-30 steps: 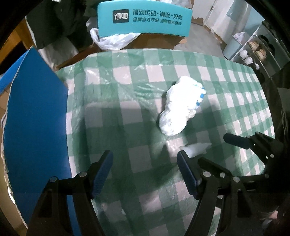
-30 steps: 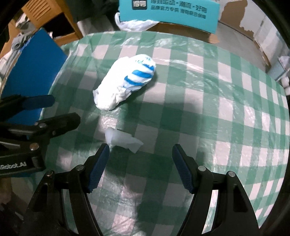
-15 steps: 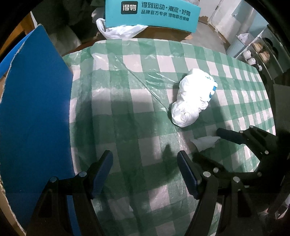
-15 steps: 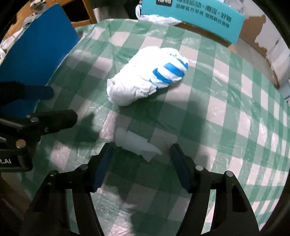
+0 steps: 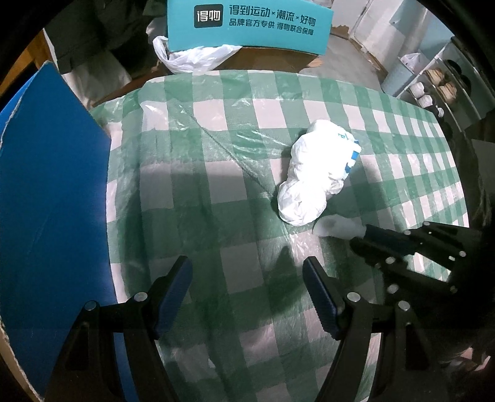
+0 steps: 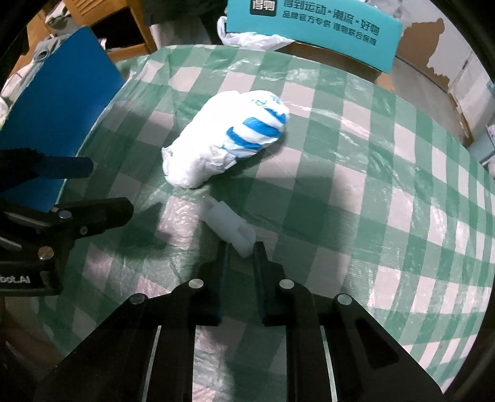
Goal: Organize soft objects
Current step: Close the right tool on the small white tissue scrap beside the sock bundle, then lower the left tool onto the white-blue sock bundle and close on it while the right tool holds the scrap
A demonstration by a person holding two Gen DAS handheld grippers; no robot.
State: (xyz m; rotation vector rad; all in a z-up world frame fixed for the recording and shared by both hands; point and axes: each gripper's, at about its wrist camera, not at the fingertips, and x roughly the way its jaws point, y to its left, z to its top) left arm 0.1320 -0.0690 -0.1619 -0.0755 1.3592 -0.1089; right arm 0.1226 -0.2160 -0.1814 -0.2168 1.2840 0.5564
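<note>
A small white tissue wad (image 6: 227, 224) lies on the green checked tablecloth (image 6: 355, 198). My right gripper (image 6: 241, 249) is shut on the near end of the wad, which pokes out past the fingertips. From the left wrist view the same wad (image 5: 338, 227) shows at the tip of the right gripper (image 5: 359, 239). Just beyond it rests a white crumpled bundle with blue stripes (image 6: 225, 142), also visible as the bundle (image 5: 315, 174) on the right. My left gripper (image 5: 247, 272) hangs open over bare cloth, nothing between its fingers; in the right wrist view the left gripper (image 6: 89, 190) shows at the left.
A blue board (image 5: 52, 198) stands along the table's left edge. Behind the table are a teal printed box (image 5: 250, 24), a cardboard box and a white plastic bag (image 5: 198, 58). Shelves with cups (image 5: 433, 92) sit at the far right.
The right gripper's jaws have closed from wide open onto the tissue wad. The left gripper stays open and has hardly moved.
</note>
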